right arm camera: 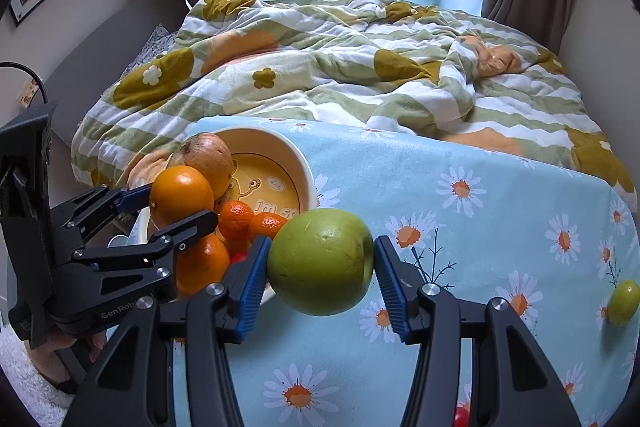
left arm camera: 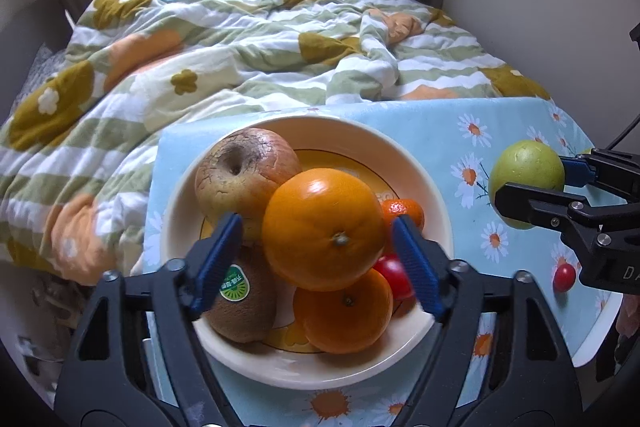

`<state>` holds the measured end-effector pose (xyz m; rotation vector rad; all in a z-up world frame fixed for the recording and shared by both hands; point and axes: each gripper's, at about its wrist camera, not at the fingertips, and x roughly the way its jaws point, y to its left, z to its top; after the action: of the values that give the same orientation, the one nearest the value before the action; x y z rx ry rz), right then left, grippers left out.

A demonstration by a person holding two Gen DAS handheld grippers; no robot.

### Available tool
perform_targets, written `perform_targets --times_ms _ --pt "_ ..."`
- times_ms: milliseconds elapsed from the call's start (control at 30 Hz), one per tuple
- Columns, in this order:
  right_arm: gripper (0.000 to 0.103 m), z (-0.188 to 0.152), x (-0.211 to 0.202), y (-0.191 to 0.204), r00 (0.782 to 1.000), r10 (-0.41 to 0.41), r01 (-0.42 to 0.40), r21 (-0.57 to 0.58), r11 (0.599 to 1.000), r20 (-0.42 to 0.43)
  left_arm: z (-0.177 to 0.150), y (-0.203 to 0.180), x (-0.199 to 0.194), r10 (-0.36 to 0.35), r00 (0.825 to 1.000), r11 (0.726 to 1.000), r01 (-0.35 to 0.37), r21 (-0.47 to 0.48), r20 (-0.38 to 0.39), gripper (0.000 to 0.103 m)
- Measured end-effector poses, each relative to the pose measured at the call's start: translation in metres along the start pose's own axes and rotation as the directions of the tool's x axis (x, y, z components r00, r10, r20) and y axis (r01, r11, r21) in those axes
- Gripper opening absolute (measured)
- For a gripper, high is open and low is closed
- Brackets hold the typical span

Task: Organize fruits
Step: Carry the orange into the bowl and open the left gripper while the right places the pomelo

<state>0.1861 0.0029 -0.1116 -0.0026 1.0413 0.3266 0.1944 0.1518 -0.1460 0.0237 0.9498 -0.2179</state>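
Blue ribbed pads of the left gripper (left arm camera: 318, 259) stand wide apart, one on each side of the large orange (left arm camera: 323, 229); a gap shows on both sides, so nothing is clamped. That orange sits on top of the pile in the cream bowl (left arm camera: 436, 211).

Under and around it in the bowl: a wrinkled red-yellow apple (left arm camera: 240, 175) at the far left, a kiwi (left arm camera: 244, 301) with a green sticker at the near left, a second orange (left arm camera: 344, 311) at the near side, a red cherry tomato (left arm camera: 394, 275) beside the right pad, and a small mandarin (left arm camera: 404, 211) at the right. The right wrist view shows two mandarins side by side.

Right gripper (right arm camera: 321, 263): pads pressed on either side of the green apple (right arm camera: 320, 261), which is gripped just right of the bowl's near edge. Whether the apple rests on the cloth or is clear of it, I cannot tell.

Bowl stands at the left end of a table covered by a light blue daisy-print cloth (right arm camera: 480, 227). A small green fruit (right arm camera: 623, 302) lies on the cloth at the far right. A lone red cherry tomato (left arm camera: 564, 277) lies on the cloth, right of the bowl. A bed with a striped flowered quilt (right arm camera: 340, 67) lies beyond the table.
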Motion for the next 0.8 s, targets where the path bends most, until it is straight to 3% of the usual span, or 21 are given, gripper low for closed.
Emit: perform_targets --times_ms 33,533,800 --pt "0.048 0.001 0.0 0.0 1.0 0.002 -0.002 -0.006 1.0 -0.001 0.001 0.001 -0.003 0.004 1.0 1.0 -0.004 -0.014 0.014 0.103" --pt "0.048 0.037 0.013 0.008 0.997 0.082 -0.082 -0.106 0.991 -0.002 -0.007 0.018 -0.034 0.071 0.997 0.99 -0.068 -0.124 0.019 0.103" --pt "0.048 0.058 0.041 0.016 0.987 0.156 -0.16 -0.131 0.978 -0.042 -0.018 0.019 -0.035 0.106 0.994 0.982 -0.107 -0.157 -0.011 0.103"
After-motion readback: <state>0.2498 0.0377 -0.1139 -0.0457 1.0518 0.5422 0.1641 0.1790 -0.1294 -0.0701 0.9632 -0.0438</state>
